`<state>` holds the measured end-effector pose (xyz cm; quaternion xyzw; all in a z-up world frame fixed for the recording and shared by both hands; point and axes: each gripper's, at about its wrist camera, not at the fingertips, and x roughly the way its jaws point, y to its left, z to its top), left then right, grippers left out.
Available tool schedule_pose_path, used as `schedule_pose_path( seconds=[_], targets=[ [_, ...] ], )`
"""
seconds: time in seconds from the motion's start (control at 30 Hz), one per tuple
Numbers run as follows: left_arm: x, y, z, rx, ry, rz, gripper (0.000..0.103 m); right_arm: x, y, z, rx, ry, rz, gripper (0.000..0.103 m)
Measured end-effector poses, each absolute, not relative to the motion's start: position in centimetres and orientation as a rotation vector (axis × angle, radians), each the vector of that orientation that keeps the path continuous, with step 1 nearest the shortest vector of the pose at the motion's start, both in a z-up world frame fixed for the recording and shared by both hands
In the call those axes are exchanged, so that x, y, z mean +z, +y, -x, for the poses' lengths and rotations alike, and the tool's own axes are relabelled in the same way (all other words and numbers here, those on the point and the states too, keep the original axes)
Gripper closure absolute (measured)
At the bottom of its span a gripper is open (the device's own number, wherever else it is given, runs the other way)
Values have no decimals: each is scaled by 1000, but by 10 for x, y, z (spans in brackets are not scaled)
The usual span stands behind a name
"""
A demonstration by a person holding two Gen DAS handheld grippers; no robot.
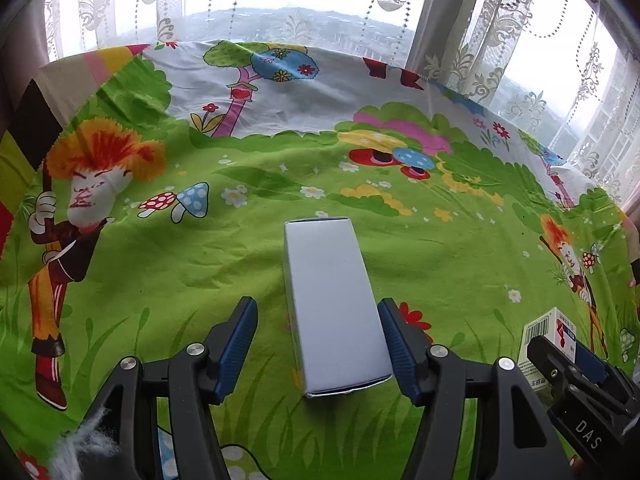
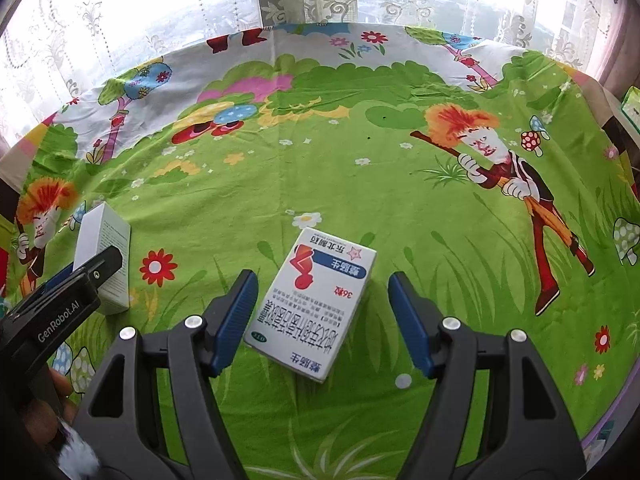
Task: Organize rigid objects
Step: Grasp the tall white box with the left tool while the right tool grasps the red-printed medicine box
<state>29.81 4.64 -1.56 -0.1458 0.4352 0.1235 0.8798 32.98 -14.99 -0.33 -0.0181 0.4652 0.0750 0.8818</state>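
- Here the left tongs [image 1: 318, 344] stood spread around a plain grey box [image 1: 332, 308].
- The right tongs [image 2: 322, 312] stood spread around a printed medicine box [image 2: 316, 300], tilted toward 1 o'clock.

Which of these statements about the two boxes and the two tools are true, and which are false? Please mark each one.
1. The left tool is open around the plain white box. True.
2. The right tool is shut on the printed medicine box. False: it is open, with gaps on both sides.
3. The two boxes are stacked. False: they lie apart on the cloth.
4. The cloth is mostly green with cartoon prints. True.
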Motion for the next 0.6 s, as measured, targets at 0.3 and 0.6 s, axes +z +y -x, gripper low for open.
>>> schedule_pose_path(
  seconds=[0.3, 0.6],
  targets=[
    [-17, 41, -293, 213, 930, 300, 66, -12, -151, -330, 165, 997, 67, 59],
    [-5, 23, -261, 161, 924, 311, 66, -1, -158, -306, 179, 982, 73, 59]
  ],
)
